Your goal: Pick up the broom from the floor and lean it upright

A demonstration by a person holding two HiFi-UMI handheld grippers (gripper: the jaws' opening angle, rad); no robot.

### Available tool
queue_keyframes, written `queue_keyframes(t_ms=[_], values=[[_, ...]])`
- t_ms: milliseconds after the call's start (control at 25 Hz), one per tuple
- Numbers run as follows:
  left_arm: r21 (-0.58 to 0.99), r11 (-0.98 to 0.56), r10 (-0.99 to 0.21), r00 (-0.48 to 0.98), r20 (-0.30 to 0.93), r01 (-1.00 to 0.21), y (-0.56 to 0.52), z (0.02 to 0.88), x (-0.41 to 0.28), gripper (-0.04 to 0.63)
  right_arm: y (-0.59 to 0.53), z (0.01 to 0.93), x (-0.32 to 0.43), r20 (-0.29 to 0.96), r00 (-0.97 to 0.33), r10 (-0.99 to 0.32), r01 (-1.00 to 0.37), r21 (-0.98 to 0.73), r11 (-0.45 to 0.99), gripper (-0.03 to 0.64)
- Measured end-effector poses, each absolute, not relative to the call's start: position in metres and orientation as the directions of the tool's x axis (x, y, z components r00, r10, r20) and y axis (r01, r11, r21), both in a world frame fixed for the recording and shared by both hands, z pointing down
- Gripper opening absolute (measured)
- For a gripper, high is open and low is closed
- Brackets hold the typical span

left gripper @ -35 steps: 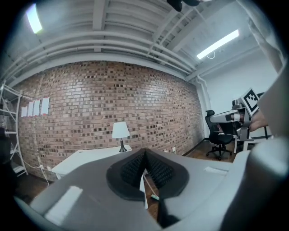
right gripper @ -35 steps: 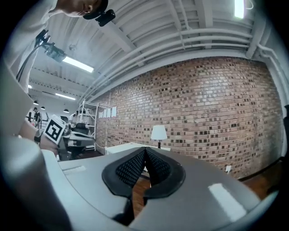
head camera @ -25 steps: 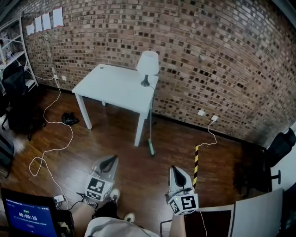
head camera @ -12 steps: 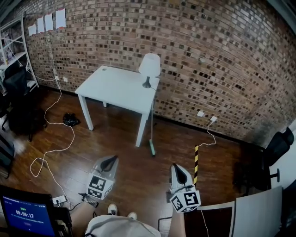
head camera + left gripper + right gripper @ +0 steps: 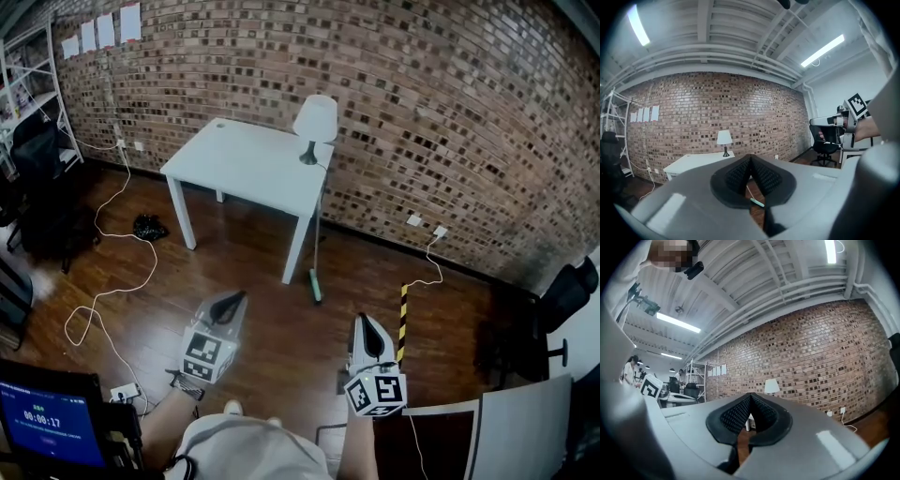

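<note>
The broom (image 5: 318,242) stands upright, its thin handle leaning on the near right corner of the white table (image 5: 244,164) and its green head (image 5: 316,286) on the wooden floor. In the left gripper view the green head (image 5: 757,202) shows just below the pads. My left gripper (image 5: 232,302) is shut and empty, well short of the broom and to its left. On the other side my right gripper (image 5: 364,323) is likewise shut on nothing. Both point level toward the brick wall.
A white lamp (image 5: 315,120) stands on the table's right end. White cables (image 5: 112,281) loop across the floor at left, near a black bundle (image 5: 148,227). A yellow-black striped bar (image 5: 403,319) lies right of the broom. An office chair (image 5: 553,309) and a laptop screen (image 5: 52,422) flank me.
Both grippers have drifted slightly in the head view, and the view has shifted so the table and broom sit a little farther right. The broom has not moved; both jaws stay shut.
</note>
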State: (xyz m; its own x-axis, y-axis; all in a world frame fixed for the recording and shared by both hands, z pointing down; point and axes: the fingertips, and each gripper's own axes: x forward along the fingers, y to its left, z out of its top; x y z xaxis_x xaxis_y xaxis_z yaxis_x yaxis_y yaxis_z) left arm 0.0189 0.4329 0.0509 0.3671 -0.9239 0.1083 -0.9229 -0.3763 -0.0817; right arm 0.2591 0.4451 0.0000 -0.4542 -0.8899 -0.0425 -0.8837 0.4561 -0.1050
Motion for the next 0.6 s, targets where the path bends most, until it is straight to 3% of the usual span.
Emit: queue_keyframes(t_ms=[600], values=[[-0.087, -0.382, -0.922, 0.372, 0.108, -0.92, 0.431, 0.045, 0.019, 0.0, 0.441, 0.002, 0.259, -0.017, -0.443, -0.897, -0.891, -0.106, 0.442, 0.011]])
